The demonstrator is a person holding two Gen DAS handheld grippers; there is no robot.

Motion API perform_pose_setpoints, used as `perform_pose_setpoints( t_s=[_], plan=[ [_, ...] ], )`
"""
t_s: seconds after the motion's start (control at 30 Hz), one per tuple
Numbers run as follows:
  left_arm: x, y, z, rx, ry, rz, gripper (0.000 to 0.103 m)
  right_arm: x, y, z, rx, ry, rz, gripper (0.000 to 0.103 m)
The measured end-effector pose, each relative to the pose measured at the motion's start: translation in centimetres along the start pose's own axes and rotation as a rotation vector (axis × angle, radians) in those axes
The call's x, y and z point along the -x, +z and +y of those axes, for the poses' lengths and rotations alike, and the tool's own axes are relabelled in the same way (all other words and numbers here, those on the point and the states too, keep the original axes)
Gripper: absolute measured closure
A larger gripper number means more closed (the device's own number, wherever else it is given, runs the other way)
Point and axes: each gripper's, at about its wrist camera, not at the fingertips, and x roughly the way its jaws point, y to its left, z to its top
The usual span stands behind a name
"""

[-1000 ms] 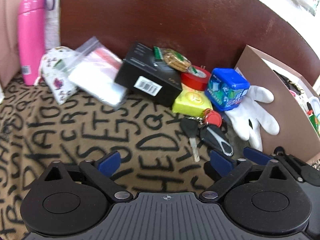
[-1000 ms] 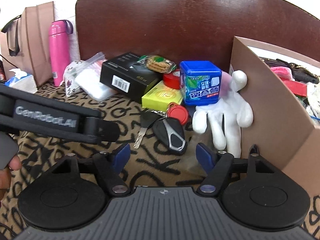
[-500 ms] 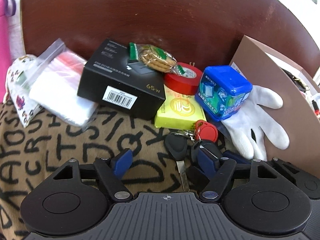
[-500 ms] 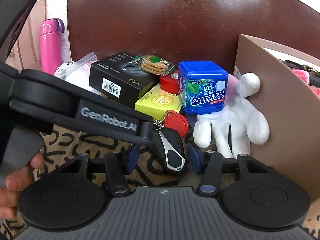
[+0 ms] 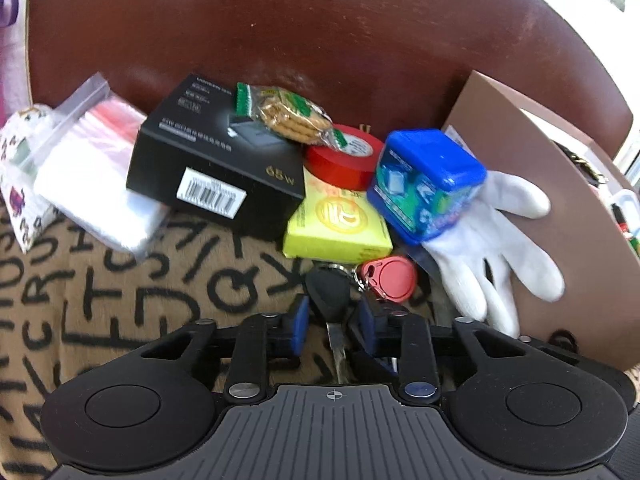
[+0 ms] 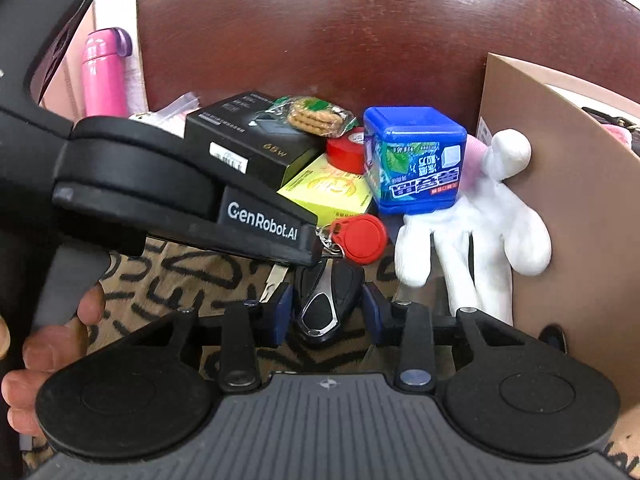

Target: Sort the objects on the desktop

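A key bunch lies on the letter-print cloth: a black-headed key (image 5: 327,292), a black and silver key fob (image 6: 328,300) and a red round tag (image 5: 390,278). My left gripper (image 5: 332,314) is closing, its blue pads against the sides of the key's black head, the blade running back under it. In the right wrist view its black housing (image 6: 260,224) reaches in from the left over the bunch. My right gripper (image 6: 326,316) is closing too, with the fob between its pads, which touch its sides.
Behind the keys sit a yellow packet (image 5: 340,224), red tape (image 5: 340,160), a blue box (image 5: 426,184), a black carton (image 5: 216,164) with biscuits (image 5: 288,114), and a zip bag (image 5: 88,184). A white glove (image 5: 492,248) leans on a cardboard box wall (image 5: 560,200). A hand (image 6: 52,352) is at lower left.
My left gripper moved forward to the key bunch and narrowed from wide open onto the key head. My right jaws narrowed around the fob, and the left gripper came into the right wrist view.
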Motion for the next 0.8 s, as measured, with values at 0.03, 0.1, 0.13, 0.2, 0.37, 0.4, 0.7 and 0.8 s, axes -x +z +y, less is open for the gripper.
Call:
perform_pose_setpoints(
  t_s=[0.03, 0.1, 0.13, 0.2, 0.37, 0.4, 0.7, 0.8],
  plan=[
    [0.3, -0.2, 0.1, 0.010, -0.011, 0.004, 0.087, 0.2, -0.2, 0.1, 0.004, 0.002, 0.003, 0.060],
    [0.8, -0.7, 0.2, 0.032, -0.028, 0.015, 0.092, 0.9, -0.6, 0.4, 0.018, 0.004, 0.008, 0.060],
    [1.1, -1.0, 0.1, 0.037, -0.033, 0.020, 0.093, 1.2, -0.8, 0.7, 0.025, 0.004, 0.009, 0.060],
    [1.7, -1.7, -0.3, 0.025, -0.032, 0.023, 0.093, 1.9, -1.3, 0.9, 0.031, 0.009, 0.013, 0.061],
    [3.9, -3.9, -0.7, 0.023, -0.038, 0.038, 0.093, 4.2, -2.8, 1.6, 0.054, 0.026, 0.029, 0.061],
    [4.2, -4.3, -0.9, 0.025, -0.042, 0.043, 0.093, 4.8, -3.1, 1.9, 0.057, 0.032, 0.033, 0.061],
    [8.3, -9.2, -2.9, 0.006, -0.072, 0.076, 0.093, 10.8, -7.0, 1.8, 0.071, 0.083, 0.052, 0.060],
    [9.2, -10.5, -3.7, -0.008, -0.089, 0.090, 0.093, 12.6, -8.2, 1.6, 0.068, 0.092, 0.058, 0.060]
  ],
)
